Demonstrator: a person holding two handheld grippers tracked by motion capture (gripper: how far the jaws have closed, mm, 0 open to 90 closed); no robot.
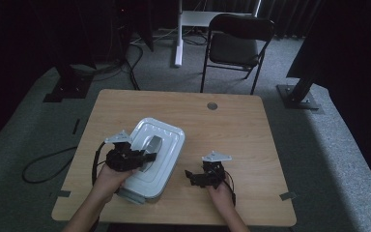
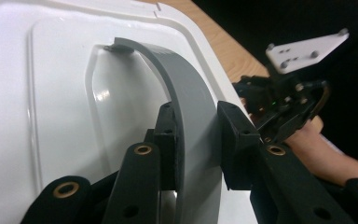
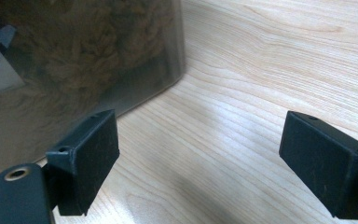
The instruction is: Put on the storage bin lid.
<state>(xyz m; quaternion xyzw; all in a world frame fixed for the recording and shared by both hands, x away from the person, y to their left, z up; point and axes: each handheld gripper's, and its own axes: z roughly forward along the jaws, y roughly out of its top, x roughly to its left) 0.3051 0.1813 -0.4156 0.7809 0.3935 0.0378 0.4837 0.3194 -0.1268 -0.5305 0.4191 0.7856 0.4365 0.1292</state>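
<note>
Forearms come in from the bottom edge of the high view, each hand carrying a gripper. Left gripper (image 1: 142, 157) sits over the white lid (image 1: 166, 133) of a storage box on the near-left part of the worktop (image 1: 232, 130), jaws at the grey handle (image 1: 153, 145) in the lid's centre. Right gripper (image 1: 189, 176) rests on bare wood just right of the box, apart from it. Folding chair (image 1: 236, 43) stands on the carpet beyond the far edge. Left gripper view: both black jaws clamped on the grey handle (image 2: 191, 107), one pad each side of the raised arch, white lid (image 2: 51, 93) underneath; right gripper (image 2: 270, 123) and its hand visible farther off past the lid's rim. Right gripper view: jaws wide apart, nothing between them, right gripper (image 3: 198, 163) over plain worktop (image 3: 270, 56); the box's translucent wall (image 3: 74, 60) is just beside the left jaw, brownish contents blurred behind it, can't tell what.
</note>
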